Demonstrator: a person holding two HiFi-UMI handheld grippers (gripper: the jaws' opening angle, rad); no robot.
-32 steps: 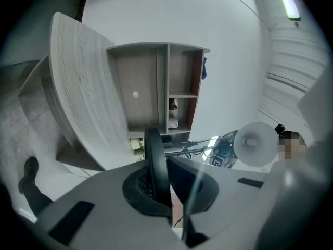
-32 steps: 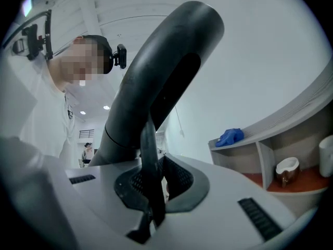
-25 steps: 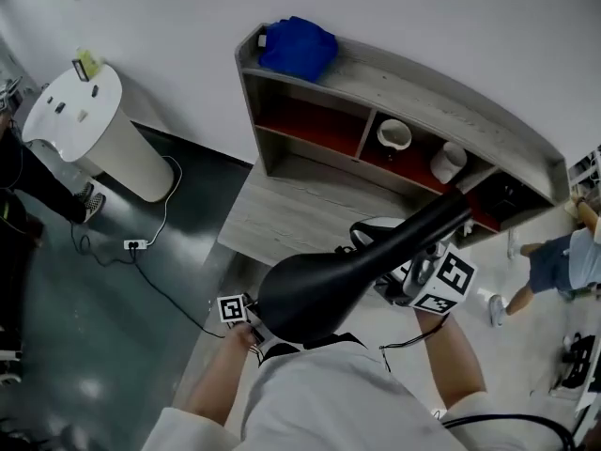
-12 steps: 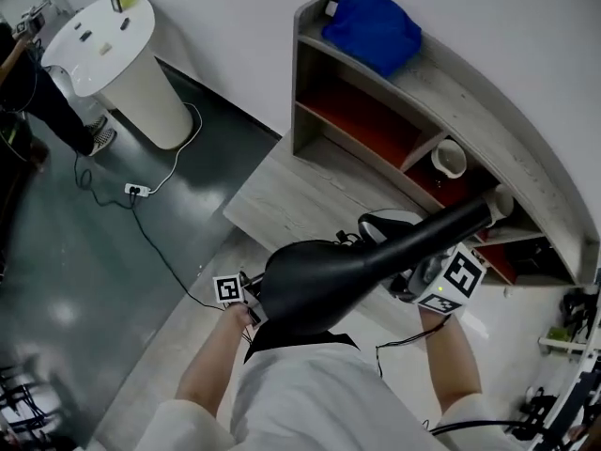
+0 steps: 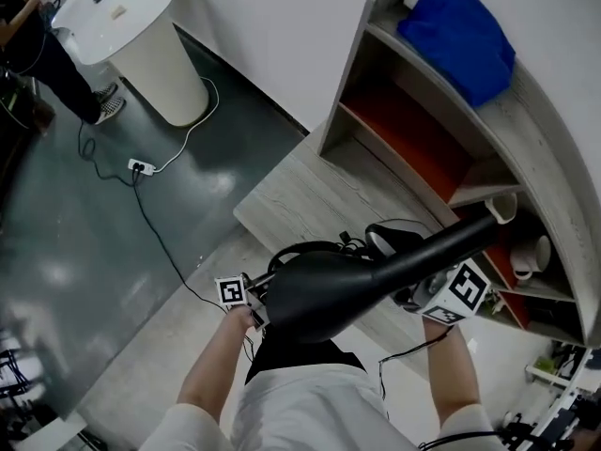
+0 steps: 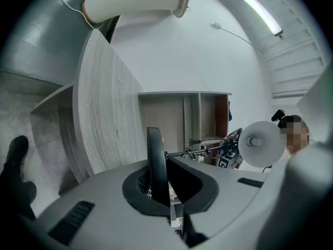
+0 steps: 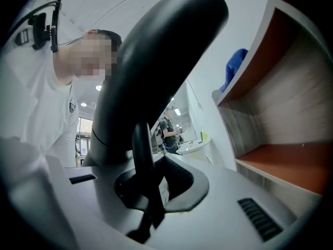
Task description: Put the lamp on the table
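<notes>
The black lamp [image 5: 324, 294] hangs over the near edge of the grey wooden table [image 5: 296, 200]. Its broad shade is nearest me and its thick neck [image 5: 451, 242] slants up to the right. A round base [image 5: 394, 240] with a cable shows behind it, above the tabletop. My left gripper [image 5: 255, 301] is shut on a thin black band of the lamp [image 6: 156, 163]. My right gripper [image 5: 427, 291] is shut on a thin black stem [image 7: 141, 160] under the thick neck [image 7: 156, 56]. The shade hides both sets of jaws in the head view.
A curved shelf unit [image 5: 413, 139] with red insides stands on the table's far side, with a blue cloth [image 5: 460, 36] on top and mugs [image 5: 502, 205] inside. A white round pedestal [image 5: 141, 26], a power strip [image 5: 141, 167] with cable and a person [image 5: 28, 45] are on the left.
Both grippers have come down and forward with the lamp, closer to the tabletop. The head view has swung, so the shelf now sits further right. Neither grip has changed.
</notes>
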